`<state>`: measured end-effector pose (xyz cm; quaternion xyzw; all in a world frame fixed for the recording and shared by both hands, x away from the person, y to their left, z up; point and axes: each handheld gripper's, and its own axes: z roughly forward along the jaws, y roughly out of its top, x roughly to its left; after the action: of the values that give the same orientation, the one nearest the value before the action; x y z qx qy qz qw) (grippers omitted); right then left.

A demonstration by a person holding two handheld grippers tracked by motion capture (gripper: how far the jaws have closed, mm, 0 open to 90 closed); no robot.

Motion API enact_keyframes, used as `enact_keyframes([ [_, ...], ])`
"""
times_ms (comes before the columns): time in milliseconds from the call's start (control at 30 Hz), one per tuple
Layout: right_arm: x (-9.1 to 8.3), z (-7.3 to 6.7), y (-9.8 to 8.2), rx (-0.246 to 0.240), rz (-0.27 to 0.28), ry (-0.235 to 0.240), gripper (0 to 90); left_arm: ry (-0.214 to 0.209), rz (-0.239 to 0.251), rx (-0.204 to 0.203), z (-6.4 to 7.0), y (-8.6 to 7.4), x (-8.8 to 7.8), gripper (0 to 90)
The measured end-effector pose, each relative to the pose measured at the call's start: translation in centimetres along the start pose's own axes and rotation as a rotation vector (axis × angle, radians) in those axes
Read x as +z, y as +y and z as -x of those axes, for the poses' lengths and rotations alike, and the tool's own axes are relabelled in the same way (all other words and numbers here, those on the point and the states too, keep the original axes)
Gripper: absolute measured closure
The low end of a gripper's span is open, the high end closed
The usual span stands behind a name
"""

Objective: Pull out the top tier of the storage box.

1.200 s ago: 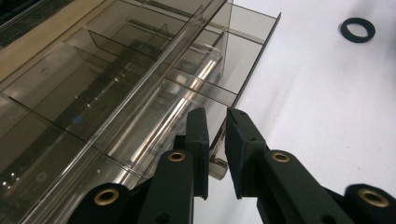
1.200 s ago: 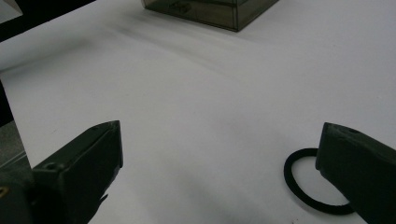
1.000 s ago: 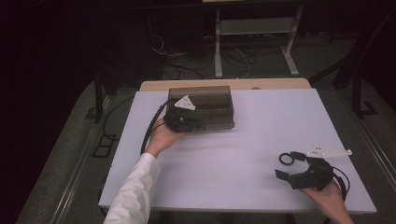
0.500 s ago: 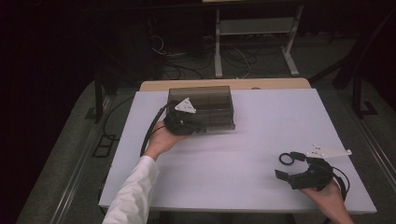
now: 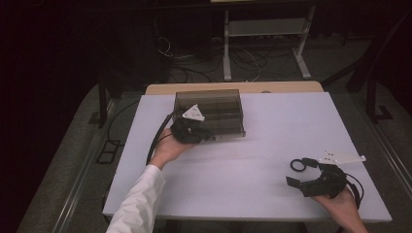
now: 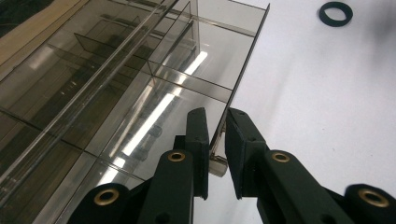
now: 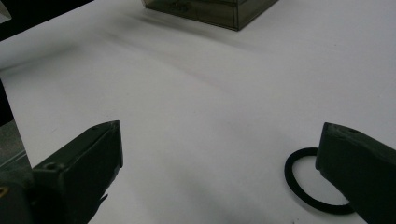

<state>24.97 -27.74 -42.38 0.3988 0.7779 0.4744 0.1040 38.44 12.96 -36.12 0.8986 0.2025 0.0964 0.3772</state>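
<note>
Left tool [image 6: 217, 135]: jaws nearly closed, pinching the thin front wall of the smoky clear plastic organizer box [image 5: 214, 109]. In the left gripper view the wall edge runs up between the two black pads, both pressing on it near a lower corner of the box. In the high view the left tool [image 5: 190, 130] sits at the box's near left corner, grey three-cornered plate on top, cable trailing back along the left hand [image 5: 167, 148], white sleeve [image 5: 138, 204] coming in from the bottom edge.

Box: translucent, dark-tinted, inner dividers making several compartments, nothing seen inside. It stands flat on the white bench [image 5: 272, 126], toward the far side, left of centre.

Right tool [image 5: 311, 180]: jaws spread wide, nothing between them, resting low at the bench near the right front corner, held by the right hand [image 5: 340, 204]. In the right gripper view the right tool [image 7: 219, 158] has only bare bench between its jaws. A black ring [image 7: 308, 186] lies flat on the bench just by the far-side jaw, partly behind it; touching or not, cannot tell. In the high view the same ring [image 5: 298, 164] lies just beyond the right tool, well apart from the box. It also shows in the left gripper view, top right.
</note>
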Motion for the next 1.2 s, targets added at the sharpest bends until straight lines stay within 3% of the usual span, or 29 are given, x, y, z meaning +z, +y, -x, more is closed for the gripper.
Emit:
enact_keyframes([
  [800,0.1,-0.1,0.0,-0.001,-0.002,0.003,0.2,-0.01,0.003,-0.011,0.6,-0.7,-0.5,77.7],
  [1200,0.2,-0.1,0.1,-0.003,-0.004,0.006,0.3,-0.002,-0.009,-0.022,1.1,-0.8,-1.1,70.4],
])
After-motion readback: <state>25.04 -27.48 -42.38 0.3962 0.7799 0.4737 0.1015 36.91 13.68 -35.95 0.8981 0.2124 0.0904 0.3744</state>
